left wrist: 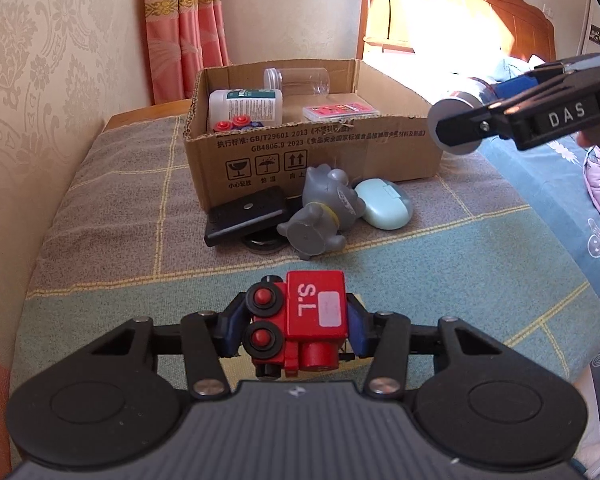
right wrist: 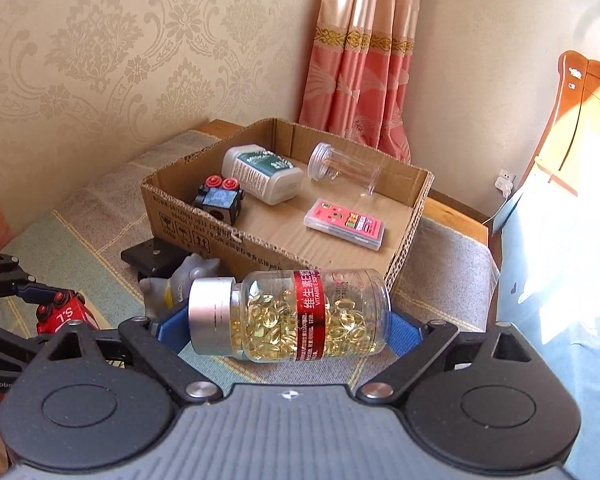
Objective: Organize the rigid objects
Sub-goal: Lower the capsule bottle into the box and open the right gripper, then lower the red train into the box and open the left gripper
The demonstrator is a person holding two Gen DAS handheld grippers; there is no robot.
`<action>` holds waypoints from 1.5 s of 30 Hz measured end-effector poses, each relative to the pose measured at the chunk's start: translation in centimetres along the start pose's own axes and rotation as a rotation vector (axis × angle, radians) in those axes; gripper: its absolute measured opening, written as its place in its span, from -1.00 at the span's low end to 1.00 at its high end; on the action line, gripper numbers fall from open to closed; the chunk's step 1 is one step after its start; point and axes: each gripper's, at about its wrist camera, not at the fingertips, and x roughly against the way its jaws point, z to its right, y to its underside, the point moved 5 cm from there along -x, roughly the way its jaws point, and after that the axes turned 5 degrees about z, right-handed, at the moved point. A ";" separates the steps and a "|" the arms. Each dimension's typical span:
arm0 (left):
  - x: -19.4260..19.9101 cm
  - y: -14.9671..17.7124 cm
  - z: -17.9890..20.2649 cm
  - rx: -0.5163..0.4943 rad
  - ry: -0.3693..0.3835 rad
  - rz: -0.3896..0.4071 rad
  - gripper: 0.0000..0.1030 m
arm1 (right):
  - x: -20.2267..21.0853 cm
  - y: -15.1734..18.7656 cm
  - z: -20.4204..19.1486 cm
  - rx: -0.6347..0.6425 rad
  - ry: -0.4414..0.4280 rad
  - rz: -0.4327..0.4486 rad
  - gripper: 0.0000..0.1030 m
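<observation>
Our left gripper (left wrist: 298, 326) is clamped on a red toy train (left wrist: 300, 320), marked "S.L" in white, held above the checked blanket (left wrist: 112, 200). Our right gripper (right wrist: 284, 326) grips a clear capsule bottle (right wrist: 300, 314) lying sideways w/ silver cap to the left; red label reads "VITAMIN E" plus Chinese characters. On the right gripper's finger, seen from the left wrist cam, we read "DAS".

Cardboard box (left wrist: 340, 148) sits ahead on the blanket; its front reads "GB/T29601 2013", "GB4806.9 2023", w/ fragile, umbrella & up-arrow icons. Inside: white bottle (right wrist: 264, 174) w/ green label, empty clear jar (right wrist: 340, 166), pink card case (right wrist: 344, 224), blue toy train (right wrist: 219, 200). Just in front of the box: grey figurine (left wrist: 320, 212), black case (left wrist: 246, 218), mint case (left wrist: 384, 204).
</observation>
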 end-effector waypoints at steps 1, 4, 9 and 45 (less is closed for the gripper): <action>0.1 -0.2 0.0 -0.001 0.001 0.005 -0.06 | -0.1 -0.6 0.2 0.000 0.004 0.010 0.89; 0.4 -0.6 -0.2 -0.005 -0.004 0.018 -0.06 | -1.2 -2.9 1.2 -0.006 0.014 0.034 0.89; 0.6 -1.3 -0.6 0.005 -0.010 0.034 -0.06 | -4.0 -5.3 2.7 -0.022 0.051 0.035 0.89; -3.6 -13.6 2.9 -0.113 0.025 0.136 -0.06 | 1.2 3.3 0.8 -0.211 0.146 0.044 1.00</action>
